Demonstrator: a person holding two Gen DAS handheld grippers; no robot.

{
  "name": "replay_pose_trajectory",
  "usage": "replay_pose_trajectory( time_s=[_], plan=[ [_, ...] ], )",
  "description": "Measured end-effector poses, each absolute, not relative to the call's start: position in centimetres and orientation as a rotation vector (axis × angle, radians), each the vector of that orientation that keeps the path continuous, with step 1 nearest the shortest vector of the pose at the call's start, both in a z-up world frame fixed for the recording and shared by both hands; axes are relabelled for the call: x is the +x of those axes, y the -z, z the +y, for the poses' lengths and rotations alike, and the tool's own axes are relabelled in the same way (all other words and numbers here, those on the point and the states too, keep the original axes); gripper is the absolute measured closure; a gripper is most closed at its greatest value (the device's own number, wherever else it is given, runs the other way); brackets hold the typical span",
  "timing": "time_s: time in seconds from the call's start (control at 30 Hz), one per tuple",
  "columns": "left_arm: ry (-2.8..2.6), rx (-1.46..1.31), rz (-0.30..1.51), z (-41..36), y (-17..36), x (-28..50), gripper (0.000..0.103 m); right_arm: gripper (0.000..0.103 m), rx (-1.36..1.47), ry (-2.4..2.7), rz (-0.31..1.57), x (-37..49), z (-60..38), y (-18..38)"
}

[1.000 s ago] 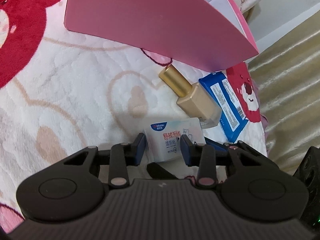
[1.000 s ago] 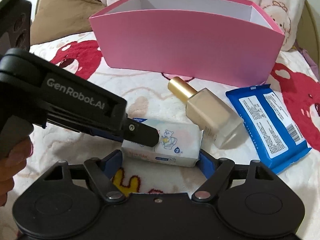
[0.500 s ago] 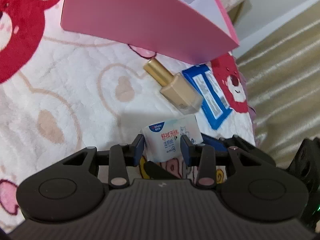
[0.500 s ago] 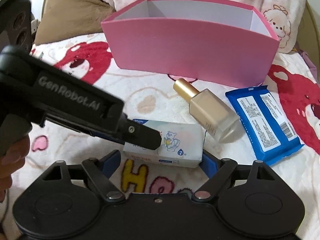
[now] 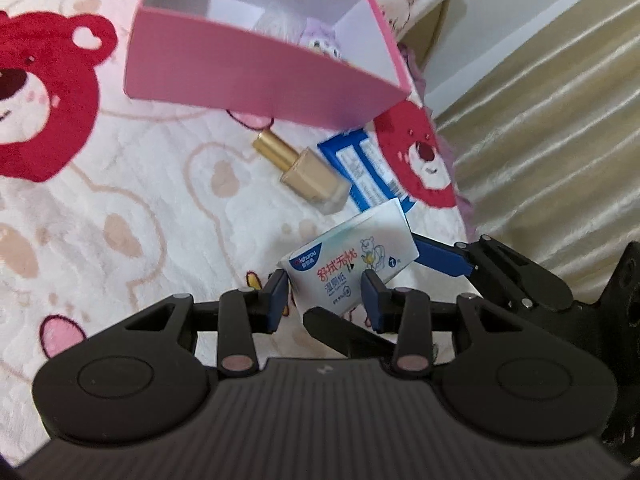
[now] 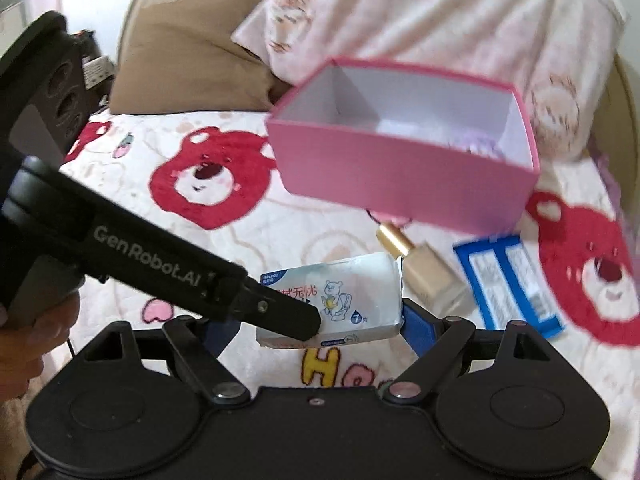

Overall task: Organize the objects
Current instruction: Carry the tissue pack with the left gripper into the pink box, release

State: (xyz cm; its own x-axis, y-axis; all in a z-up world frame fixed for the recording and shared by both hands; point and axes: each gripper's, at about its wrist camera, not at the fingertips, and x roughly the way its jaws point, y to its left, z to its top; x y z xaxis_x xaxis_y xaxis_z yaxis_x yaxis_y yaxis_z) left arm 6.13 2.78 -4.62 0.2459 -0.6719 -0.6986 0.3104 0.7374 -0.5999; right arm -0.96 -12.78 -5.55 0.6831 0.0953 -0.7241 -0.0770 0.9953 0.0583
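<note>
The white wipes pack (image 5: 352,262) is being gripped above the blanket (image 5: 120,184) by both down-tilted grippers: across by the left gripper (image 5: 325,300), lengthwise by the wide-set right gripper (image 6: 320,322).

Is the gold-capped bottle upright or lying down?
Lying down: the gold-capped bottle rests on its side on the blanket, cap toward the pink box.

wipes pack (image 5: 352,264): small white packet with a bear drawing and red characters, lifted clear of the bed, tilted, gripped at both ends.
pink box (image 5: 256,76): open-topped, white inside, standing on the bed toward its far edge; something pale purple lies in it, too blurred to name.
foundation bottle (image 5: 308,176): beige with a gold cap, lying on its side just before the box.
blue packet (image 6: 512,284): flat, label up, beside the bottle, near the bed's right edge.
</note>
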Motion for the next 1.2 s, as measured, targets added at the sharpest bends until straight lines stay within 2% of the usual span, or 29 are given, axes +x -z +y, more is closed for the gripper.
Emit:
replay_pose_trajectory(
  time_s=[0.2,0.27,0.47,0.7,0.97,1.2],
  plan=[
    [0.663,-0.388,1.08,4.0,1.5,5.9,0.063,0.017,-0.05,-0.141,0.755,-1.0,-11.9,2.4],
    [0.636,-0.33,1.058,3.8,-0.2,6.4,0.062,0.023,-0.022,-0.151,0.767,-0.5,-12.2,1.5],
    [0.628,-0.297,1.008,3.2,-3.8,8.2,0.062,0.03,-0.009,-0.135,0.708,1.0,-13.6,-1.5],
    [0.608,-0.274,0.937,2.7,-7.2,11.2,0.062,0.038,-0.167,-0.139,0.674,4.2,-14.0,-4.1],
    [0.534,-0.32,0.915,3.5,-7.8,15.9,0.062,0.042,-0.232,-0.192,0.662,9.8,-14.7,-4.9],
    [0.453,-0.333,0.898,4.1,-6.2,22.0,0.06,0.043,-0.045,-0.254,0.729,17.0,-17.4,-3.8]
  ],
)
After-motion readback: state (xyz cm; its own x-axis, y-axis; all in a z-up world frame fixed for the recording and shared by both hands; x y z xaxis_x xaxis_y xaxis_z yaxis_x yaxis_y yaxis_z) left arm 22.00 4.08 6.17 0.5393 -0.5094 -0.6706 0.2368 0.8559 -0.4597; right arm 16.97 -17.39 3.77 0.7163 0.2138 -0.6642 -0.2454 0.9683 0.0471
